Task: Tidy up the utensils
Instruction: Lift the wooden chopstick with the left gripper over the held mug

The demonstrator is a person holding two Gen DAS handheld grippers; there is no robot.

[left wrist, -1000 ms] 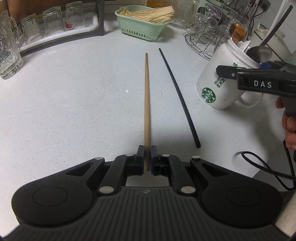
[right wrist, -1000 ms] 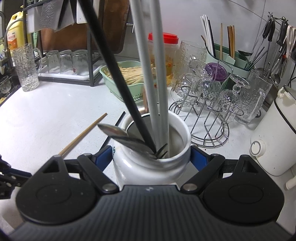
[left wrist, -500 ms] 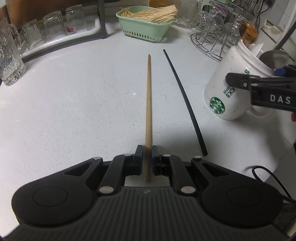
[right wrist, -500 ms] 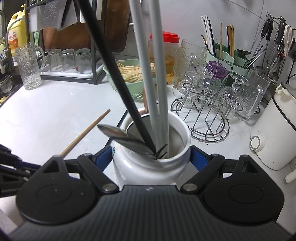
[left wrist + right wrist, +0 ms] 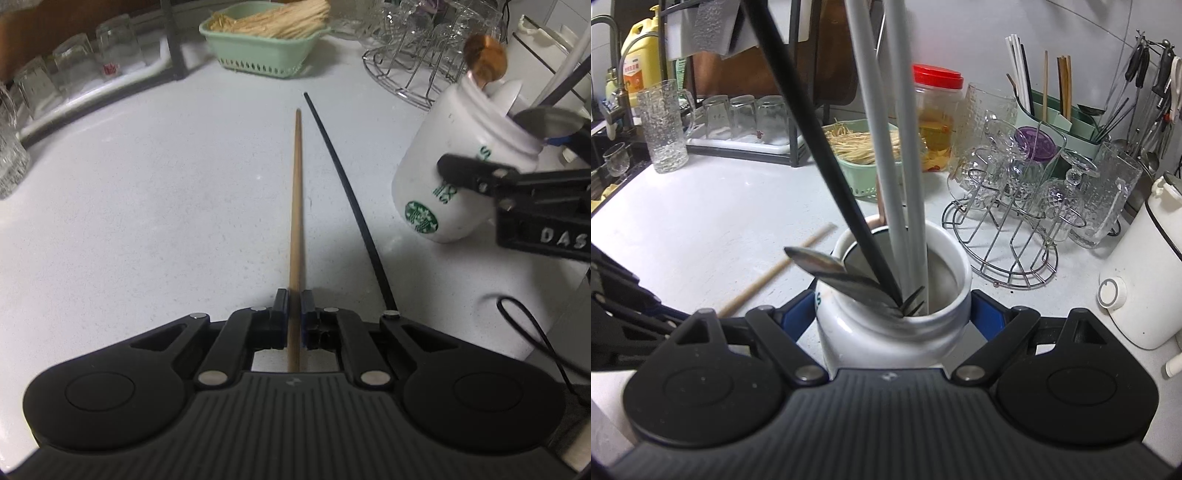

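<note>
Your left tool [image 5: 293,314] has its jaws pressed together on the wooden chopstick [image 5: 295,206], pinching it near the thick end while the rest runs forward over the white table [image 5: 129,206] toward the back edge. Whether the tip is still resting on the surface cannot be told from the wrist view. Your right tool [image 5: 894,314] is spread wide around the white mug [image 5: 886,332], its blue pads pressing on both sides of the body, and it has stayed put.

What has changed over the last second is the left side: the tool and its chopstick have slid across the table toward the mug, which now sits larger and closer in the left wrist view, with the right tool's finger over its logo. In the right wrist view the chopstick's far end has crept nearer the mug's rim. The grip itself has not changed.

The black chopstick [image 5: 347,192] lies flat just beside the wooden one, touching neither tool, so it remains to be collected. The mug already holds a black stick [image 5: 820,147], two grey handles [image 5: 886,147], a spoon [image 5: 816,260] and a fork.

That suggests you are in the carry step: the wooden chopstick is secured and heading for the mug. Next you probably need to lift and tip it upright to clear the rim and the handles already crowding the opening.
</note>
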